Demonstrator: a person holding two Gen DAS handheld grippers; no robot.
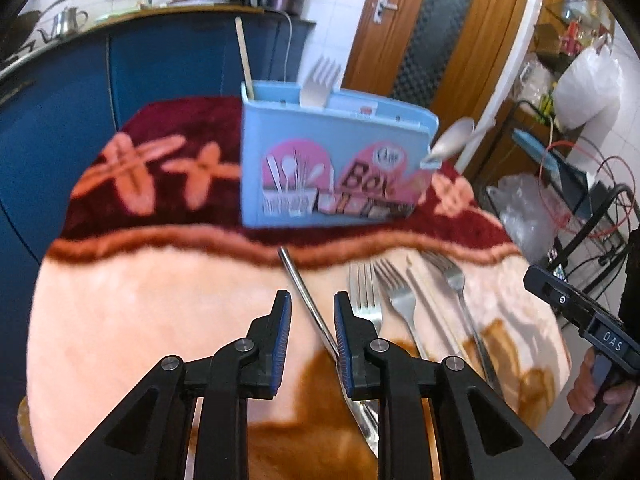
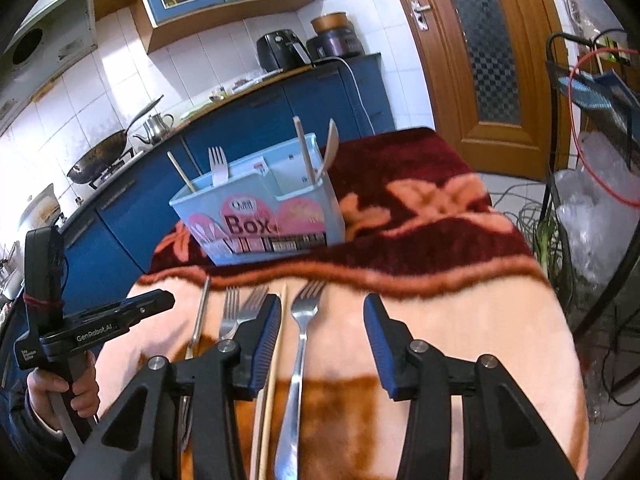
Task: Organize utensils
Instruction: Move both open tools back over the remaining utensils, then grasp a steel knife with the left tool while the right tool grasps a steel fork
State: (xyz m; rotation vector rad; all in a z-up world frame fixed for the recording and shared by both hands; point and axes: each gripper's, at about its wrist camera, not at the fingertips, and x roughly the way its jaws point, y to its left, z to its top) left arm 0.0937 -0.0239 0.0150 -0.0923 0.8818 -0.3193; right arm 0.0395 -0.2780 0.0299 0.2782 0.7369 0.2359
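A: Which piece is nearest to being taken, and how should it be expected to handle?

B: A slim, shiny steel handle lies slantwise on the plush peach-and-maroon blanket, between the parted blue pads of the left gripper; nothing is clamped. It is judged stiff, light and slippery, so it would best be taken across the narrow shank, pads square to it (the soft pile may let it sink, which could make the pinch awkward).

A: And on the other side?

B: The right gripper is held wide apart over a plain steel fork lying tines-away, with a thin pale wooden chopstick just beside its left pad. Neither is gripped. The fork's neck below the tines is thought the firmest place; the chopstick, being round and light, could roll off.

A: Where are they meant to go?

B: Presumably into the light-blue plastic utensil box standing upright further back, where a fork, chopsticks and a spoon are already held.
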